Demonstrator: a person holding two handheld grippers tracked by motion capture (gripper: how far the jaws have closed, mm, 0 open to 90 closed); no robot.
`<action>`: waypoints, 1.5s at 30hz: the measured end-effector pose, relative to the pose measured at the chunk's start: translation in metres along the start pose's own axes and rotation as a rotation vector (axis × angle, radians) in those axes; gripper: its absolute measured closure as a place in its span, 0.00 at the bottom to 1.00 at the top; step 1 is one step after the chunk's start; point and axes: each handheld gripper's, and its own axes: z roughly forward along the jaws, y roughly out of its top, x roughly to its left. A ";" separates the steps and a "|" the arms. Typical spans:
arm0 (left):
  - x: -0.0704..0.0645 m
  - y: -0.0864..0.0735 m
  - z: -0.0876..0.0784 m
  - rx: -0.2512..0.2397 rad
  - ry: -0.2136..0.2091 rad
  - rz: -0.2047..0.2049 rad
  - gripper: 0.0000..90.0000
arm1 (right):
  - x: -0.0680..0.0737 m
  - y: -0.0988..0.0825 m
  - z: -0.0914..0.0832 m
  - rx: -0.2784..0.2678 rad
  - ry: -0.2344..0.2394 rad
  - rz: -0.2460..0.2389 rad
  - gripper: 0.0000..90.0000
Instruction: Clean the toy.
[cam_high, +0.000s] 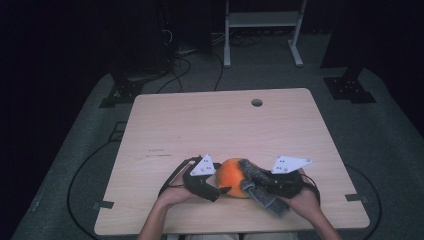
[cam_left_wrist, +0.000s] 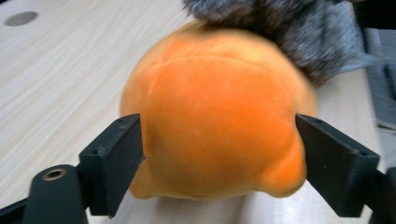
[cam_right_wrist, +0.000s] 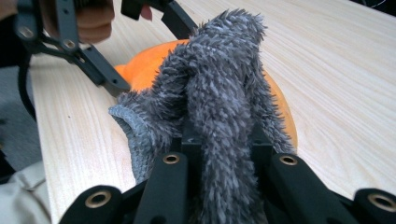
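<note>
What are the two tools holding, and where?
The right tool pinches the fuzzy grey cloth at a bunched fold, draped over the orange ball. The left tool holds nothing; its jaws stand open around the ball.

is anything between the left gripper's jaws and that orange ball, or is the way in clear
Nothing visible blocks it. The left gripper has its jaws open on either side of the round orange plush ball. The fuzzy grey cloth, pinched by the right gripper, drapes over the ball's far side, away from those jaws.

A pale wooden surface (cam_high: 200, 125) with a round hole (cam_high: 257, 102) near its far edge carries an orange plush ball (cam_high: 231, 176) and a grey cloth (cam_high: 264, 196) by its near edge.
</note>
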 end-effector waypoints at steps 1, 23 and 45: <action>0.000 0.000 0.000 0.000 0.000 0.000 0.17 | 0.000 0.000 0.000 0.000 0.000 0.000 0.83; 0.000 -0.010 0.002 0.063 -0.028 0.012 0.22 | -0.003 0.002 -0.001 -0.041 0.025 0.051 0.82; -0.001 -0.009 0.004 0.068 0.016 -0.029 0.22 | -0.009 -0.018 0.002 -0.062 0.026 0.114 0.82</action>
